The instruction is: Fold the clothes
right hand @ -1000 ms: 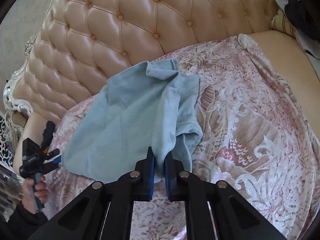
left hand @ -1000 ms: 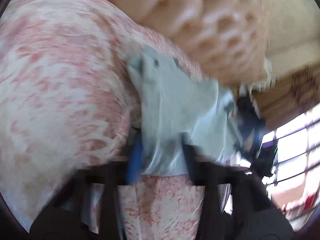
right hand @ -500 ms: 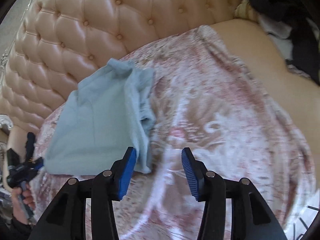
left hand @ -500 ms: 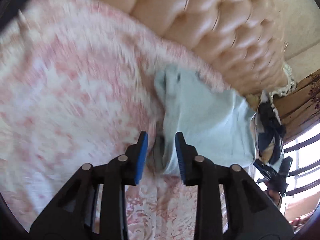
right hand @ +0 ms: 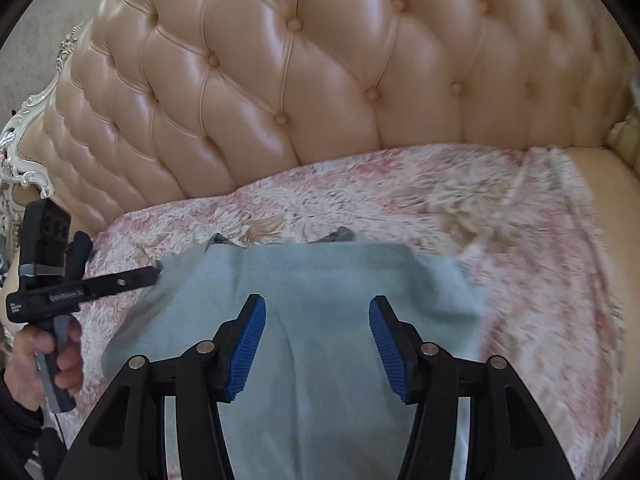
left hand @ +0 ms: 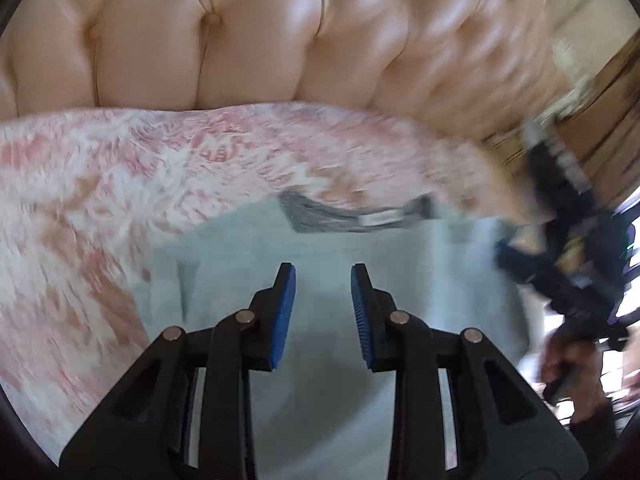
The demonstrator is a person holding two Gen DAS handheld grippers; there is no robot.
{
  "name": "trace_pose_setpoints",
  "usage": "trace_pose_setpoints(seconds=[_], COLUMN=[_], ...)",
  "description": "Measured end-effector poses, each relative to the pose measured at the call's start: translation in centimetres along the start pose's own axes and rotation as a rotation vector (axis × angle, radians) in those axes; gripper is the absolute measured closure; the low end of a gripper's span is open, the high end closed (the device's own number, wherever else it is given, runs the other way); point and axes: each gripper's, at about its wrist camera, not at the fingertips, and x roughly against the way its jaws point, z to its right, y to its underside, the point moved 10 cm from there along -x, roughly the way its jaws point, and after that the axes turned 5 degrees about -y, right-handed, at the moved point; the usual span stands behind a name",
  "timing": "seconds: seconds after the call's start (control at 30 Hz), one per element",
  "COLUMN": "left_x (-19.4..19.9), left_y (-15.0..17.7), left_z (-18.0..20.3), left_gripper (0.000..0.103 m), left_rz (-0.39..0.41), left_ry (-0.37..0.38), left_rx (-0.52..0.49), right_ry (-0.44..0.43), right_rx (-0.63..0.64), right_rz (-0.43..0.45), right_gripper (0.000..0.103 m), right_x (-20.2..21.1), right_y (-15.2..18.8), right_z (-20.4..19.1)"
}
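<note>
A light blue garment (right hand: 320, 312) lies spread on the pink-and-white patterned cover (right hand: 500, 216) of a sofa, its grey collar edge (left hand: 348, 212) toward the backrest. It also shows in the left wrist view (left hand: 320, 248). My left gripper (left hand: 323, 280) is open and empty above the garment's middle. My right gripper (right hand: 316, 312) is open wide and empty above the garment. The other gripper (right hand: 120, 280), held in a hand (right hand: 44, 356), reaches the garment's left edge in the right wrist view.
A tufted beige leather backrest (right hand: 320, 80) rises behind the cover. Bare beige seat cushion (right hand: 600, 164) shows at the far right. A hand with the other gripper (left hand: 568, 272) is blurred at the right of the left wrist view.
Both grippers let go of the garment and opened. The garment went from bunched and lifted to lying spread flat. Both views swung to face the backrest.
</note>
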Motion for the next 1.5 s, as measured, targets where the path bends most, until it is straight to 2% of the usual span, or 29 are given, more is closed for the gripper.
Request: trace_pose_setpoints(seconds=[0.07, 0.1, 0.2, 0.3, 0.37, 0.43, 0.47, 0.53, 0.63, 0.7, 0.77, 0.87, 0.9, 0.93, 0.97, 1.03, 1.07, 1.2, 1.23, 1.3, 1.33, 1.37, 1.4, 1.47, 1.5], left_x=[-0.3, 0.3, 2.8, 3.1, 3.0, 2.5, 2.1, 1.8, 2.0, 2.0, 2.0, 1.2, 0.9, 0.7, 0.4, 0.8, 1.4, 4.3, 4.4, 4.3, 4.3, 4.3, 4.0, 3.2, 2.8], left_y=[-0.3, -0.5, -0.9, -0.4, 0.0, 0.5, 0.7, 0.8, 0.5, 0.2, 0.1, 0.7, 0.9, 1.1, 1.3, 1.1, 0.8, -1.0, -1.1, -1.2, -1.3, -1.2, -1.0, -0.5, -0.3], left_z=[-2.3, -3.3, -6.4, -8.8, -10.0, -10.4, -10.7, -10.6, -9.4, -8.4, -7.3, -6.3, -6.0, -5.6, -5.3, -5.5, -5.7, -8.5, -9.0, -8.3, -7.8, -7.4, -7.1, -7.0, -7.1], left_gripper=[0.072, 0.073, 0.072, 0.072, 0.072, 0.072, 0.072, 0.072, 0.068, 0.054, 0.046, 0.046, 0.058, 0.075, 0.103, 0.103, 0.103, 0.103, 0.103, 0.103, 0.099, 0.089, 0.083, 0.077, 0.065], left_rz=[-0.007, 0.011, 0.076, 0.045, 0.019, -0.014, -0.028, -0.04, -0.039, -0.034, -0.034, -0.065, -0.074, -0.083, -0.091, -0.072, -0.048, 0.051, 0.051, 0.037, 0.03, 0.011, -0.012, -0.051, -0.065], left_ry=[-0.097, -0.112, -0.095, 0.049, 0.149, 0.184, 0.173, 0.165, 0.201, 0.196, 0.154, 0.029, -0.013, -0.055, -0.097, -0.162, -0.159, -0.066, -0.025, 0.126, 0.204, 0.264, 0.287, 0.291, 0.286], left_rx=[0.032, 0.051, 0.118, 0.227, 0.291, 0.324, 0.335, 0.326, 0.303, 0.273, 0.207, 0.07, 0.018, -0.033, -0.085, -0.123, -0.095, 0.149, 0.185, 0.23, 0.249, 0.255, 0.251, 0.247, 0.252], right_ry=[0.092, 0.133, 0.228, 0.208, 0.15, 0.081, 0.046, 0.025, 0.027, 0.018, 0.024, 0.03, 0.031, 0.033, 0.036, 0.047, 0.054, 0.072, 0.071, 0.068, 0.062, 0.049, 0.041, 0.047, 0.044], right_rx=[-0.034, -0.057, -0.147, -0.199, -0.215, -0.234, -0.244, -0.257, -0.285, -0.316, -0.322, -0.326, -0.323, -0.317, -0.31, -0.292, -0.279, -0.247, -0.248, -0.257, -0.259, -0.258, -0.258, -0.261, -0.266], right_rz=[-0.015, -0.026, -0.049, -0.008, 0.021, 0.039, 0.048, 0.044, 0.039, 0.045, 0.046, 0.048, 0.049, 0.049, 0.049, 0.046, 0.043, 0.04, 0.041, 0.038, 0.036, 0.037, 0.039, 0.037, 0.038], right_gripper=[0.048, 0.048, 0.048, 0.048, 0.047, 0.043, 0.04, 0.04, 0.039, 0.035, 0.032, 0.031, 0.031, 0.031, 0.031, 0.029, 0.029, 0.029, 0.029, 0.029, 0.029, 0.029, 0.029, 0.028, 0.028], right_x=[-0.8, -1.2, -0.7, 1.1, 2.1, 2.8, 3.1, 3.1, 2.9, 3.0, 3.0, 3.2, 3.3, 3.3, 3.4, 3.3, 3.3, 3.3, 3.3, 3.2, 3.2, 3.3, 3.3, 3.3, 3.3], right_y=[-0.3, -0.3, 0.5, 0.3, -0.2, -0.5, -0.7, -0.8, -0.7, -0.5, -0.2, 0.1, 0.1, 0.0, 0.0, -0.1, -0.1, -0.1, -0.1, -0.1, 0.0, 0.0, 0.0, 0.1, 0.2], right_z=[2.7, 4.3, 9.2, 10.6, 10.0, 9.4, 9.1, 9.1, 9.8, 10.3, 10.6, 10.9, 10.9, 10.7, 10.6, 10.2, 10.0, 9.5, 9.5, 9.6, 9.5, 9.4, 9.2, 9.3, 9.3])
